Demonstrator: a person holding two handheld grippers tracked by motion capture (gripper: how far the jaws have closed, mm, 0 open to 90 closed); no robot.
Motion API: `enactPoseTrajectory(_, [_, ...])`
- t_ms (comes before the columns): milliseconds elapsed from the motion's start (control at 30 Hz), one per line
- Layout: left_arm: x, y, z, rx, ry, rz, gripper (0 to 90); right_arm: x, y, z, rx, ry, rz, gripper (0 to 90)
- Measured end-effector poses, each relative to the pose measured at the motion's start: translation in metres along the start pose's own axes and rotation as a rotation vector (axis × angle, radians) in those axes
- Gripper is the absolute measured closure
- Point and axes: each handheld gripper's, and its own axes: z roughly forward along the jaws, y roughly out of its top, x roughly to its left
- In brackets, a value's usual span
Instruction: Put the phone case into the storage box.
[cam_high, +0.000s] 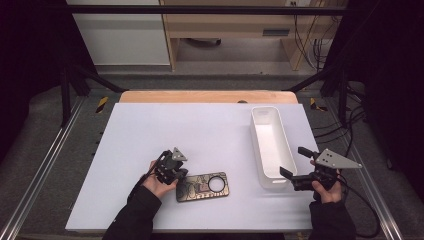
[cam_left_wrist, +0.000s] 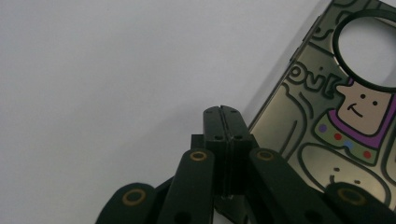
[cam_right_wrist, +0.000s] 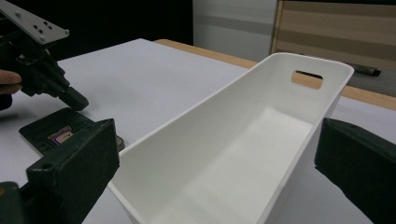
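Your two sleeves come in at the bottom edge of the high view, one at lower left, one at lower right. Left claw (cam_high: 181, 175) sits lower centre-left of that view, its jaws pressed flat together with nothing between them; in the left gripper view the closed tips (cam_left_wrist: 223, 114) rest right at the long edge of the phone case (cam_left_wrist: 336, 121), at or almost at that edge, with contact too close to call. The case (cam_high: 202, 186) lies flat on the white bench (cam_high: 200, 130), lower centre of the high view, gold-toned with cartoon line art and a round cut-out near its right end. Right claw (cam_high: 290, 164) is at lower right, jaws spread wide and empty, standing either side of the near short end of the white bin (cam_high: 272, 145); in the right gripper view the bin's near end (cam_right_wrist: 233, 154) lies between the two jaws without either pad touching it. The bin stands upright, long axis running up the frame, well right of the case.
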Motion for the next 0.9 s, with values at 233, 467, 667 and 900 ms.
enactPoseTrajectory(233, [-0.006, -0.005, -0.003, -0.003, -0.013, 0.006, 89.2, 0.000, 0.000, 0.000, -0.002, 0.000, 0.000, 0.3])
enactPoseTrajectory(467, [-0.011, -0.009, -0.006, -0.007, -0.018, 0.006, 89.2, 0.000, 0.000, -0.001, -0.003, 0.002, -0.001, 0.3])
enactPoseTrajectory(667, [-0.010, -0.009, -0.005, -0.013, -0.017, 0.009, 89.2, 0.000, 0.000, -0.001, -0.002, 0.002, -0.001, 0.3])
enactPoseTrajectory(900, [-0.005, -0.005, -0.017, -0.093, -0.020, -0.005, 80.8, 0.000, 0.000, 0.000, -0.001, 0.002, -0.002, 0.3])
